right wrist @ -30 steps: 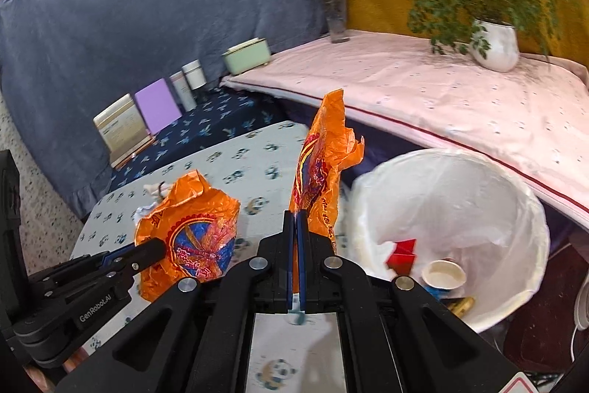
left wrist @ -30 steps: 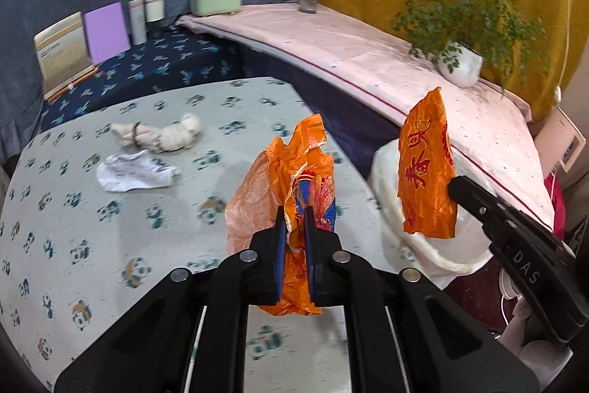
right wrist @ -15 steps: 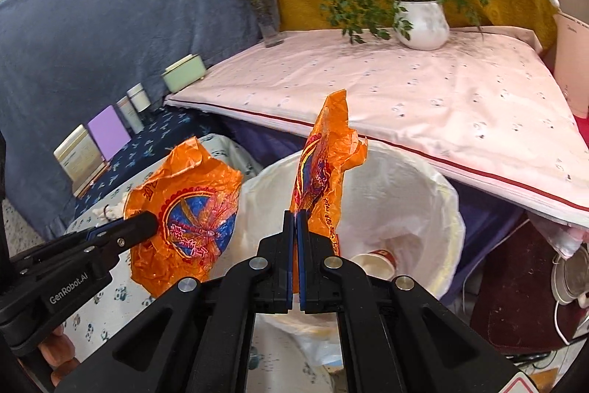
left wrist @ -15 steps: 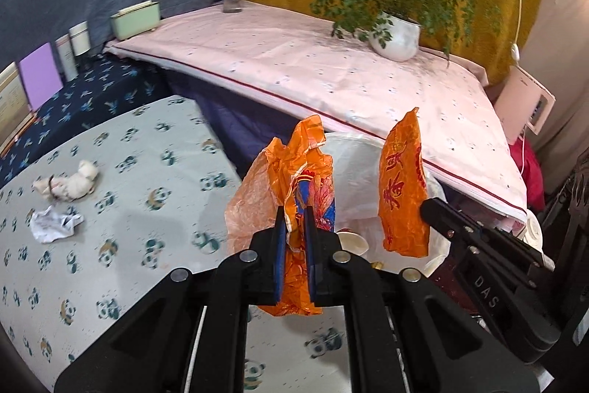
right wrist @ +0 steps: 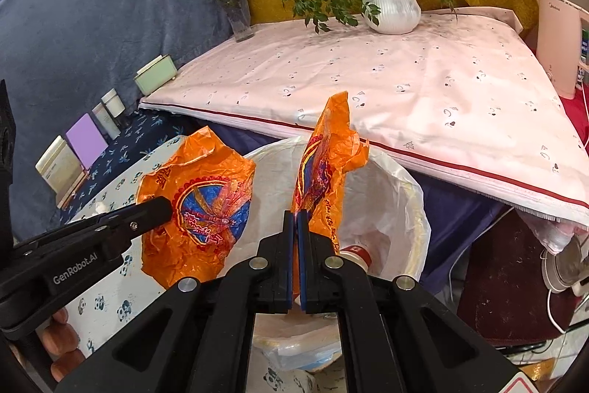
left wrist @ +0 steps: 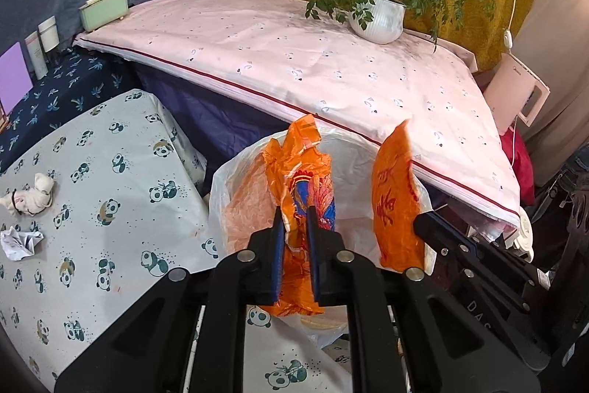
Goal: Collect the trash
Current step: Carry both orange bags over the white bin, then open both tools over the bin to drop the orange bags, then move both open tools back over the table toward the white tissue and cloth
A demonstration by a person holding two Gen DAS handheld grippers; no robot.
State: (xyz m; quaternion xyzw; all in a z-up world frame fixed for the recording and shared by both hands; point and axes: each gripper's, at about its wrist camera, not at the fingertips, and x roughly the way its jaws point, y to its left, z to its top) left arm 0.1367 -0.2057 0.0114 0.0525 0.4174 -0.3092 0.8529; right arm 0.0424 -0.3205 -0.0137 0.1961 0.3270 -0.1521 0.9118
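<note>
- Both grippers hang over the bin (left wrist: 368, 150), white liner gaping, and each carries an orange wrapper.
- The left gripper (left wrist: 295, 220) has its jaws easing apart right now, and the crumpled wrapper (left wrist: 294, 172) is between the pads, not yet falling.
- The right gripper (right wrist: 296, 220) is pinched tight on its own wrapper (right wrist: 324, 164), which stands up like a flag above the bin mouth.
- From the right camera, the left wrapper sits close to the near rim, by the table edge. My read: nudge it further over the opening before letting go fully.
- Light foil like this tends to cling to a pad, so I'd open wide and give it a moment to fall.
- The right wrapper looks well centred; a clean release there should land it inside.
- Now the count: two grippers, two orange wrappers, one bin.
- Inside the bin, one cup (right wrist: 355, 253) with a red band peeks out past the right jaws; anything else down there is hidden.
- On the panda-print table (left wrist: 110, 209), two scraps wait: one crumpled white paper (left wrist: 20, 240) and one knotted white wad (left wrist: 31, 197).
- So, judging by that, two pieces are left to fetch after this drop.
</note>
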